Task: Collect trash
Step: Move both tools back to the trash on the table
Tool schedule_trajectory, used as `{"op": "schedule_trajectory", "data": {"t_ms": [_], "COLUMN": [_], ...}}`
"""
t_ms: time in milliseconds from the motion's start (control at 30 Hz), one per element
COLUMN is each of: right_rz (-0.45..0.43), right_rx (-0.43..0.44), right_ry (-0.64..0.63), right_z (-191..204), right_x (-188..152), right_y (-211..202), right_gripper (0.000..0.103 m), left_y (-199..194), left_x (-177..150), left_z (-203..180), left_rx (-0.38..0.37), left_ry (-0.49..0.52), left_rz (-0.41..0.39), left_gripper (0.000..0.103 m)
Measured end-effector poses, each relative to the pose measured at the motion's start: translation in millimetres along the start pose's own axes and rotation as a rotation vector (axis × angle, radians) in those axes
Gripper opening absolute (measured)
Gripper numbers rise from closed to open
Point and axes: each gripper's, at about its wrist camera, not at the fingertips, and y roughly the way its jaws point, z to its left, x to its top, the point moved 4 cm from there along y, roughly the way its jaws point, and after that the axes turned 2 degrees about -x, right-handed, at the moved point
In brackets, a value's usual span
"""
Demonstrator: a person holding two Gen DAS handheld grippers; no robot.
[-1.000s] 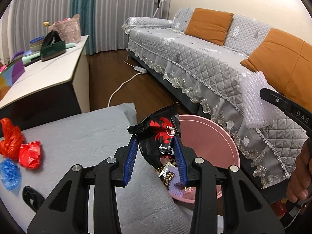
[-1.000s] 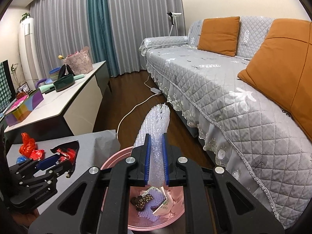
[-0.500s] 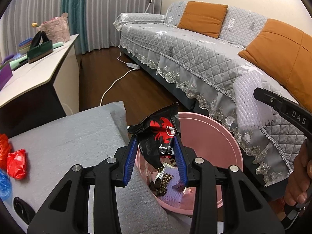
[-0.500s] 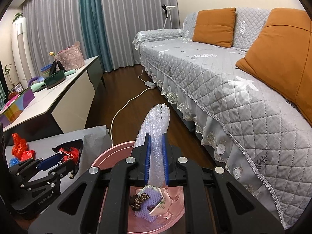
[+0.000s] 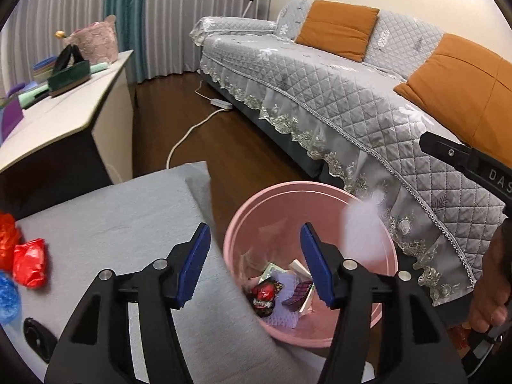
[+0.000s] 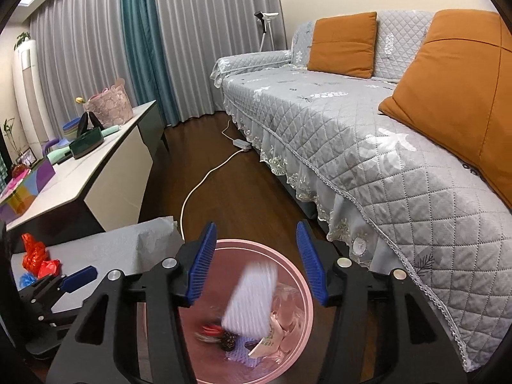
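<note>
A pink bin [image 5: 368,204] [image 6: 300,268] stands on the floor between the grey-covered table and the sofa. My left gripper [image 5: 254,260] hovers over its near rim, jaws opening, nothing between them. The black-and-red wrapper [image 5: 264,294] lies inside the bin among other scraps. My right gripper [image 6: 254,260] is above the bin too, jaws opening. The white bubble-wrap piece [image 6: 251,297] [image 5: 361,233] is blurred, falling free into the bin below the pads. A person's hand [image 5: 489,291] holds the right gripper at the right edge.
Red plastic scraps [image 5: 28,262] [image 6: 38,257] and a blue one [image 5: 8,294] lie on the grey table cover [image 5: 112,224]. A dark loop [image 5: 33,336] lies near its front. The grey sofa [image 5: 336,96] runs along the right. A white cable [image 6: 204,179] crosses the wooden floor.
Both grippers have opened. The black-and-red wrapper dropped from the left one into the bin. The bubble wrap left the right one and is falling.
</note>
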Motion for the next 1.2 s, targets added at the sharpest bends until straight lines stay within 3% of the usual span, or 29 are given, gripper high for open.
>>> {"op": "schedule_trajectory", "data": {"t_ms": [267, 567, 833, 1200], "right_rz": [-0.025, -0.047, -0.037, 0.046], "right_rx": [0.037, 0.105, 0.247, 0.458], "right_ry": [-0.025, -0.057, -0.098, -0.253], "right_z": [20, 58, 120, 233], "right_x": [3, 0, -15, -71], "right_y": [-18, -41, -57, -57], "right_gripper": [0.053, 0.053, 0.03, 0.029], "left_y": [-46, -115, -165, -186], "left_x": [-11, -36, -63, -107], "left_z": [26, 70, 136, 227], "left_rx": [0.047, 0.109, 0.193, 0.327], "left_ry": [-0.024, -0.054, -0.137, -0.279], "left_rz": [-0.036, -0.081, -0.13, -0.147], "left_gripper": [0.056, 0.037, 0.032, 0.027]}}
